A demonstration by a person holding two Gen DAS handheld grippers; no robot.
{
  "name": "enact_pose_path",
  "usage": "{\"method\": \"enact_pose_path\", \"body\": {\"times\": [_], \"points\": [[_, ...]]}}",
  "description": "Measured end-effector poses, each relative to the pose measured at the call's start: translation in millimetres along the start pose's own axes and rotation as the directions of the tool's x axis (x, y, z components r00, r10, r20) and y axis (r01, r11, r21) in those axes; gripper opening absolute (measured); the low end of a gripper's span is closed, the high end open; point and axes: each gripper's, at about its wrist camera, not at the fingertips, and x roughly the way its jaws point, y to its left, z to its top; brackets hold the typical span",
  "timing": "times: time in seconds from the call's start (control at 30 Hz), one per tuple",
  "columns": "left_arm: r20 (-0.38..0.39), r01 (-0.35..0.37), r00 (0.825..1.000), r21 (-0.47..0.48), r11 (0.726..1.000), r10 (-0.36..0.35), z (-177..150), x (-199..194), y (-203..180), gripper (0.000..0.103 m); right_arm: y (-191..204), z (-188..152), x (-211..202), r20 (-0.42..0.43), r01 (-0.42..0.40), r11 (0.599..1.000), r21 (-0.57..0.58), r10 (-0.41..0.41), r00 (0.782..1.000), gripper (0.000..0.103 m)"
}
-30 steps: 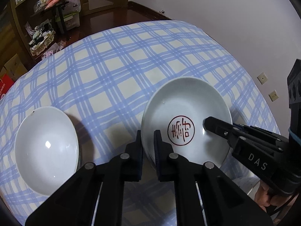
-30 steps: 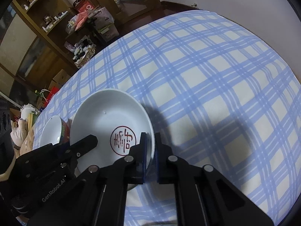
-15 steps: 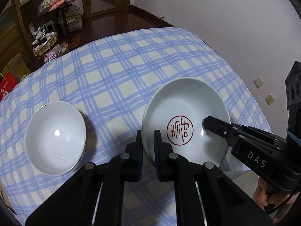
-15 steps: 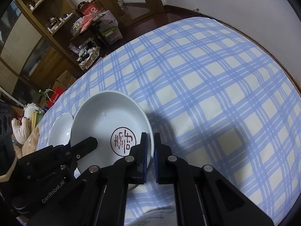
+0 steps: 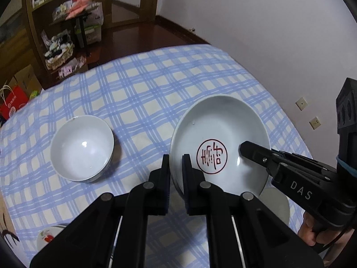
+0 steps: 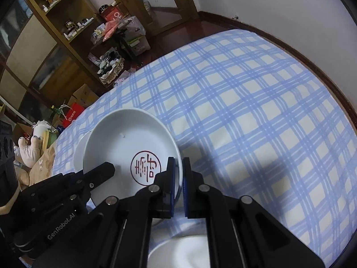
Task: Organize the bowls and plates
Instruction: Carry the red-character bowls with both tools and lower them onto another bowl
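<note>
Though rim-pinched, plate above tablecloth

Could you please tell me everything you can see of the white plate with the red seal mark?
The plate is a deep, glossy white dish, ceramic by its look, with a round red seal at its centre and a tiny speck higher up. It is held above the checked tablecloth, tilted. The left gripper and right gripper each pinch opposite rims between their fingers. Nothing lies in it.
</note>
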Motion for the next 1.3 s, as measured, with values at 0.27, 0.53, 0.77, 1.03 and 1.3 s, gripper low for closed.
{"method": "enact_pose_path", "body": {"times": [0.27, 0.53, 0.77, 1.03, 1.3], "points": [[0.026, 0.022, 0.999, -0.001, 1.0, -0.021, -18.1, -30.1, -20.0, 0.01, -2.0, -15.9, -38.1, 0.026, -0.006, 1.0, 0.011, 0.006, 1.0, 0.007], [0.02, 0.043, 0.999, 0.016, 0.999, -0.043, -47.0, -45.0, -48.9, 0.01, -15.7, -44.0, -75.6, 0.044, 0.019, 1.0, 0.02, -0.02, 0.999, 0.007], [-0.006, 0.045, 0.999, 0.03, 0.999, -0.045, -72.6, -39.6, -66.2, 0.01, -31.1, -71.4, -88.5, 0.041, 0.046, 0.998, 0.036, -0.047, 0.998, 0.007], [-0.031, 0.036, 0.999, 0.075, 0.997, -0.034, -92.1, -27.8, -80.7, 0.01, -50.7, -96.5, -87.0, 0.012, 0.055, 0.995, 0.078, -0.056, 0.998, 0.007], [-0.091, 0.036, 0.995, 0.094, 0.995, -0.027, -110.8, -2.2, -84.8, 0.01, -67.8, -114.9, -71.3, -0.05, 0.077, 0.99, 0.12, -0.071, 0.996, 0.007]]}}
